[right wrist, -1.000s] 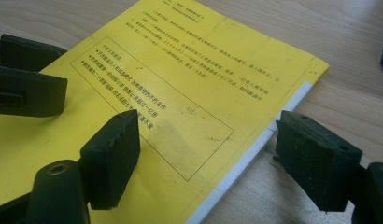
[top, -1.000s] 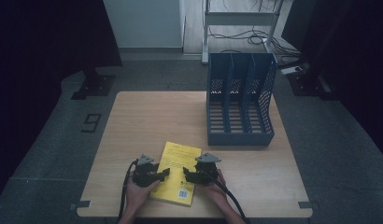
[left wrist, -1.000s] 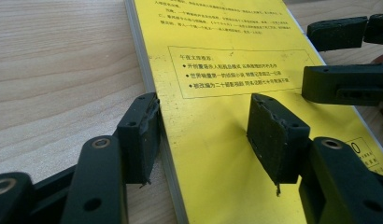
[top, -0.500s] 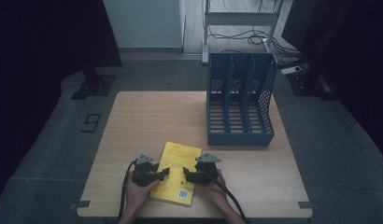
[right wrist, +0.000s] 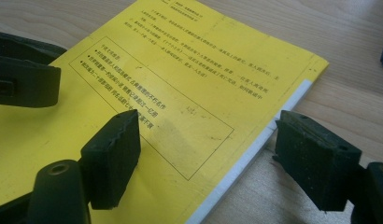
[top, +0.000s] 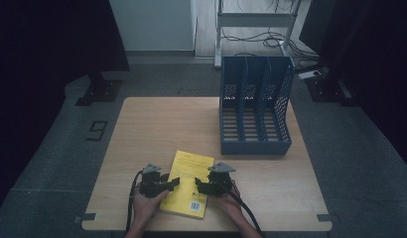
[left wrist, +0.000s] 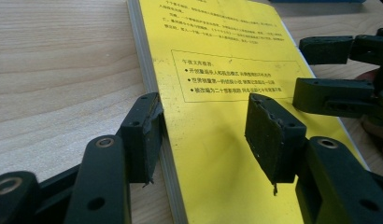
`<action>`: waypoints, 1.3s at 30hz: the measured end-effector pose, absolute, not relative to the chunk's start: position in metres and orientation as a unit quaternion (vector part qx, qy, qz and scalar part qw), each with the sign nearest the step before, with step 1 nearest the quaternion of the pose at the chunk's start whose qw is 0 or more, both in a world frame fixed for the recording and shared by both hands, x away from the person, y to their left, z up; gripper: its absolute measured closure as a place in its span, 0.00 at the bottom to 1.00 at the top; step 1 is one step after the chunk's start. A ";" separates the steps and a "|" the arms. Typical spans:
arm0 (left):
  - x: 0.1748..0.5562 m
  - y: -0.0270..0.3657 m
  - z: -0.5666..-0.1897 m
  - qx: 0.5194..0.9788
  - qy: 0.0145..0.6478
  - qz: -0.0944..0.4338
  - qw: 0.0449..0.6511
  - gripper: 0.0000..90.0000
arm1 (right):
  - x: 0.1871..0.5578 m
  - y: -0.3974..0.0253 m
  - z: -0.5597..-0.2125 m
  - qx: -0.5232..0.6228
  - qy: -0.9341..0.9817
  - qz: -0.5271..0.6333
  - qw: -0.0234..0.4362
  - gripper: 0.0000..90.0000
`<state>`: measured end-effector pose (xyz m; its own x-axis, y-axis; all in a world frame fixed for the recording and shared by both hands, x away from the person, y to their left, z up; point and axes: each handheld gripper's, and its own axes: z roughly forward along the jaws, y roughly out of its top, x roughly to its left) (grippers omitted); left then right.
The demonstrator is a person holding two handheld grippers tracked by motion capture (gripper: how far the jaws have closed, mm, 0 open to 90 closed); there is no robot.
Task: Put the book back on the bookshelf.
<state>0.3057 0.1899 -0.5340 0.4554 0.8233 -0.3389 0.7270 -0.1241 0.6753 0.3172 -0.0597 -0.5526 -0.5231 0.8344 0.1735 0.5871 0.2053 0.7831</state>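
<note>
A yellow paperback book (top: 188, 183) lies flat near the front edge of the wooden table (top: 157, 129), well apart from the blue 3-slot file rack (top: 254, 106) at the far right. The left gripper (top: 170, 183) and right gripper (top: 200, 187) both stand spread open, each straddling 1 long edge of the book. This looks like the approach to a 2-handed pickup; next, each needs to close on its edge, likely before lifting toward the rack.
</note>
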 end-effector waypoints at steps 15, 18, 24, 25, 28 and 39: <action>0.305 0.199 -0.527 0.716 0.524 0.013 0.462 0.50 | 0.318 -0.061 -0.553 0.472 0.758 0.425 0.145 0.26; 0.304 0.200 -0.524 0.706 0.522 0.002 0.478 0.50 | 0.318 -0.061 -0.553 0.473 0.758 0.425 0.145 0.26; 0.303 0.199 -0.522 0.697 0.521 -0.003 0.493 0.50 | 0.318 -0.061 -0.553 0.474 0.757 0.426 0.144 0.26; 0.304 0.199 -0.523 0.696 0.523 -0.004 0.492 0.50 | 0.318 -0.061 -0.553 0.474 0.757 0.426 0.144 0.26; 0.306 0.202 -0.525 0.692 0.524 -0.017 0.496 0.50 | 0.318 -0.061 -0.553 0.474 0.757 0.426 0.144 0.26; 0.311 0.208 -0.528 0.676 0.535 -0.076 0.501 0.46 | 0.318 -0.061 -0.553 0.475 0.756 0.426 0.144 0.26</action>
